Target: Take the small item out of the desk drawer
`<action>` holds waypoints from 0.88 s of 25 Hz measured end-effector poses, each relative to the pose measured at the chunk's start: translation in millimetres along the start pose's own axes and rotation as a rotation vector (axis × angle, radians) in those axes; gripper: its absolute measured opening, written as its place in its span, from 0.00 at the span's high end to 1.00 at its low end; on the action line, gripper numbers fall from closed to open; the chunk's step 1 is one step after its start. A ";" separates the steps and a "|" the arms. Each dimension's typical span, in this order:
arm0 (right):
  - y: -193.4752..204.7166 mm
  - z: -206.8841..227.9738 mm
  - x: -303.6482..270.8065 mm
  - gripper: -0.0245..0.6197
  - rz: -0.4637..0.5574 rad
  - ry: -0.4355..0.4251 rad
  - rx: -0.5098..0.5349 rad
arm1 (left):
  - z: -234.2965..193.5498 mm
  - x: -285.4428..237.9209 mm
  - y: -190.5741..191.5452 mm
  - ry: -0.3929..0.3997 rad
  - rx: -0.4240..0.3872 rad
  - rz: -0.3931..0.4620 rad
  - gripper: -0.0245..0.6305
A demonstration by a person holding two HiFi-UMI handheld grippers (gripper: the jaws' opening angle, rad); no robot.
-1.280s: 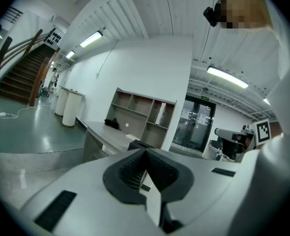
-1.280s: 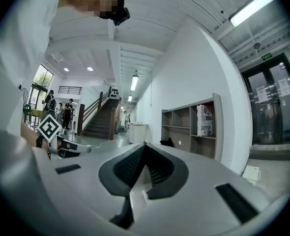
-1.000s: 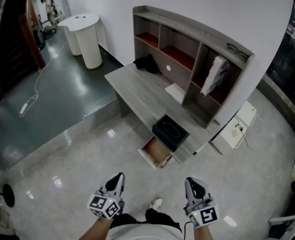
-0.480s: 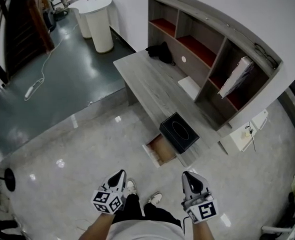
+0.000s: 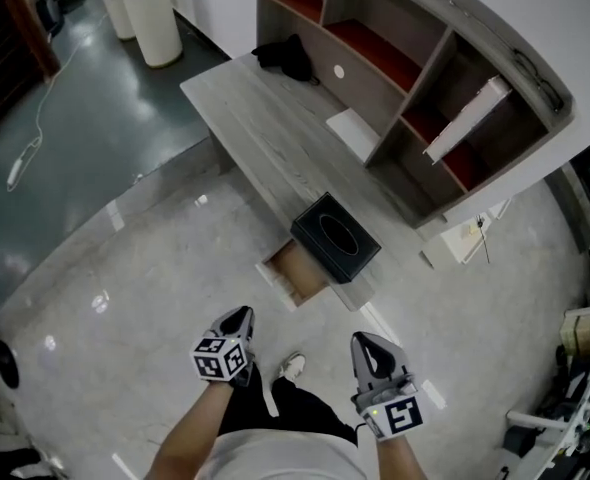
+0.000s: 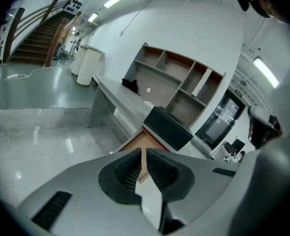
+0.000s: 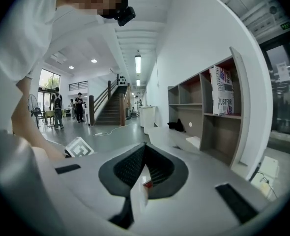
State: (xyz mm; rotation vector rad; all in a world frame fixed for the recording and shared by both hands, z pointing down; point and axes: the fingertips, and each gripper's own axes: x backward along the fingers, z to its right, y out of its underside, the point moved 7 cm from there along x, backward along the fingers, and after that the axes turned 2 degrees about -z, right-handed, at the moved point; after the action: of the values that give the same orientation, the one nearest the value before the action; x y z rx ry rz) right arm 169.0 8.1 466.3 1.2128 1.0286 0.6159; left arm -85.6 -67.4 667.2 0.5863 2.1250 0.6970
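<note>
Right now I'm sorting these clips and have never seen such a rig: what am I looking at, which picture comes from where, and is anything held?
No robot here: a person holds a claw in each hand. The head view looks down from their head at the left claw and right claw. The other two pictures come from cameras riding on each claw, looking along its jaws. Ahead stands a grey desk with a shelf unit, a black box on its near end and an open drawer below that. Both claws are shut, with nothing gripped that I can see. No small item shows in the visible part of the drawer.
</note>
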 end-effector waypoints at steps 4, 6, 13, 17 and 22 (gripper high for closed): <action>13.2 -1.1 -6.0 0.93 -0.036 0.010 -0.018 | -18.4 -48.7 30.4 -0.022 0.065 -0.122 0.85; 20.4 -0.6 -9.6 0.93 -0.052 0.013 -0.028 | -28.0 -68.2 41.9 -0.032 0.097 -0.164 0.83; 46.8 4.7 -18.8 0.93 -0.113 0.038 -0.046 | -57.3 -134.9 70.7 -0.038 0.312 -0.246 0.71; 59.4 9.2 -19.5 0.93 -0.144 0.048 -0.045 | -66.6 -170.1 87.3 -0.077 0.403 -0.284 0.66; 78.4 14.5 -15.3 0.93 -0.178 0.071 -0.076 | -73.1 -198.8 99.8 -0.098 0.429 -0.322 0.64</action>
State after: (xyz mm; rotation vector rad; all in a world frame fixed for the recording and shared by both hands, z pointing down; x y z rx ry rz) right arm 185.2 10.4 545.8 1.0261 1.1485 0.5565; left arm -15.0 -135.6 879.8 0.4720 2.2169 0.0306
